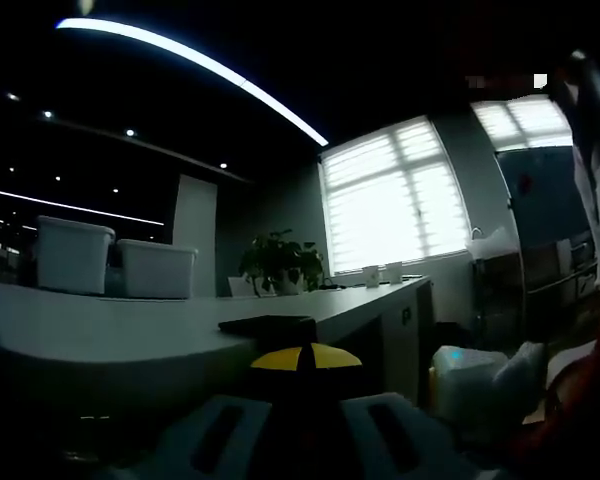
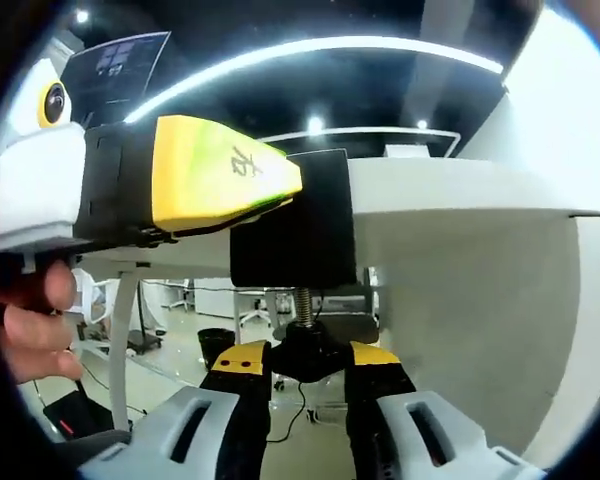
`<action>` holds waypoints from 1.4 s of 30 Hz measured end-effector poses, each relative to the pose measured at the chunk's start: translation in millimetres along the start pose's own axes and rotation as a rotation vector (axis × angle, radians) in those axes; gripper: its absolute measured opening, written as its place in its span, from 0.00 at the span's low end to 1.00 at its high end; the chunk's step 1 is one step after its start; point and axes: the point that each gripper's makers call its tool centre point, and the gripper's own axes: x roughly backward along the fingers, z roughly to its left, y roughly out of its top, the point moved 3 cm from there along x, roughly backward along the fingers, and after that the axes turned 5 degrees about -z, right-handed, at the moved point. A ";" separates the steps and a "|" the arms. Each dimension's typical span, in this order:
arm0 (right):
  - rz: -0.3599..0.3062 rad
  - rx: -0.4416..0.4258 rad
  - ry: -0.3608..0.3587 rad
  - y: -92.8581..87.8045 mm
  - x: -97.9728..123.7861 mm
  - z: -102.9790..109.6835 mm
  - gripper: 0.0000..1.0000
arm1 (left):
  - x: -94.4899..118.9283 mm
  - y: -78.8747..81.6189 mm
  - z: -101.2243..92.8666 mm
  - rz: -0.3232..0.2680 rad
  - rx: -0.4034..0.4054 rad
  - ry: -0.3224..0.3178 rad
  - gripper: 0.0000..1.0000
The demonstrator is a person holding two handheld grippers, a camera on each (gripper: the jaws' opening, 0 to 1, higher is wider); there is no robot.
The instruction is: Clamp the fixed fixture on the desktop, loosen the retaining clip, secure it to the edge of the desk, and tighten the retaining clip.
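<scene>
A black clamp fixture (image 2: 295,235) sits on the edge of the white desk (image 2: 460,185), its top plate (image 1: 267,325) lying flat on the desktop. My left gripper (image 1: 305,358), with yellow-tipped jaws, is shut on the fixture's body; in the right gripper view it reaches in from the left (image 2: 225,175). Under the desk a threaded screw (image 2: 302,300) hangs down to a black knob (image 2: 310,352). My right gripper (image 2: 310,358) has one jaw on each side of that knob and is shut on it.
Two white bins (image 1: 75,255) stand on the desk (image 1: 100,335) at the left, with a potted plant (image 1: 280,262) and cups (image 1: 380,273) further back by a bright window. A person's hand (image 2: 35,320) holds the left gripper. Desk legs and chairs stand underneath.
</scene>
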 end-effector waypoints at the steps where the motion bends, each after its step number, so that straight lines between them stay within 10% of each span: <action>1: 0.000 0.000 0.003 0.0 -0.2 -0.1 0.28 | -0.1 0.0 0.1 0.000 0.000 0.000 0.01; 31: -0.039 -0.073 0.508 -3.9 -5.9 -2.0 0.27 | -3.9 0.8 -1.5 0.002 0.007 -0.011 0.01; 42: -0.028 -0.086 0.492 -3.7 -3.9 -0.8 0.28 | -4.1 0.5 -1.5 -0.004 0.016 -0.015 0.01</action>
